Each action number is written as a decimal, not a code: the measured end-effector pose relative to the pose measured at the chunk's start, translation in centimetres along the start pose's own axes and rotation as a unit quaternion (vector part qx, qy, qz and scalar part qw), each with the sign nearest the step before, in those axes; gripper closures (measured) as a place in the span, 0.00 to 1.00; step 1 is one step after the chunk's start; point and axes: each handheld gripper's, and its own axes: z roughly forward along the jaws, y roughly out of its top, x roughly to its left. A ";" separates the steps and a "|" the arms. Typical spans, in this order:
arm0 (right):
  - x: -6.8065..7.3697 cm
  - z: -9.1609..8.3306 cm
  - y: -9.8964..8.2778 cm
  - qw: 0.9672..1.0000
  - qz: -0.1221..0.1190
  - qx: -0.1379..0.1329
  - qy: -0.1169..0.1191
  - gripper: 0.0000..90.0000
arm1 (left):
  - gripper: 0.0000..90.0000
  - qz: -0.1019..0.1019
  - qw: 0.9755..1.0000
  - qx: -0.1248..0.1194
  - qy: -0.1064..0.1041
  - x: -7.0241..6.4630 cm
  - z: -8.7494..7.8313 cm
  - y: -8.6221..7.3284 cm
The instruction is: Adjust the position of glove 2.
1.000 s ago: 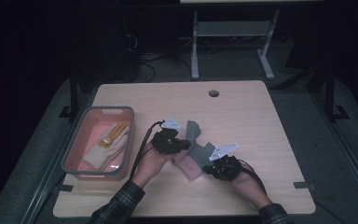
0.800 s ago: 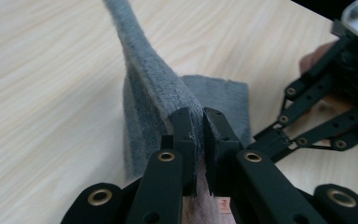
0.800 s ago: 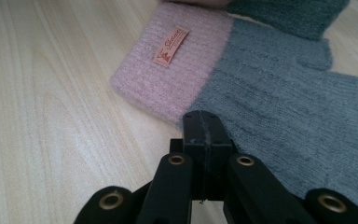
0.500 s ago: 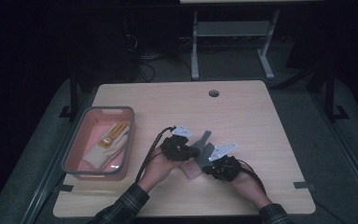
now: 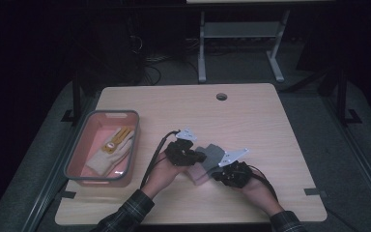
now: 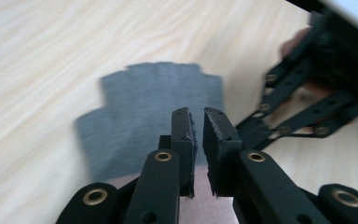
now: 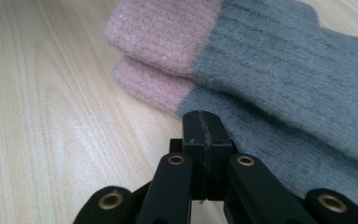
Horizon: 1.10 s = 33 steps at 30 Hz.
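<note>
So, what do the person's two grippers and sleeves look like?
Both the left gripper and the right gripper are black, each topped by a grey three-cornered plate and trailing a black cable. Their jaws are flat black bars with brass-coloured rivets. The sleeves are dark plaid.

A dim lab: a bare wooden table [image 5: 251, 116], cables [image 5: 147, 67] and metal stands [image 5: 241, 43] behind.

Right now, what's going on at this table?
A person works two grippers over a grey and pink glove lying on the table. The right gripper is shut at the glove's edge; whether it pinches the fabric is unclear. The left gripper hangs over the glove with a narrow gap between its jaws and nothing in them. A bin to the left holds another glove.
</note>
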 end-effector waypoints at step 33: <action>0.0 -0.7 0.8 0.999 0.014 -0.046 0.008 1.00 | 0.99 -0.041 0.999 0.035 0.001 3.4 2.7 -1.5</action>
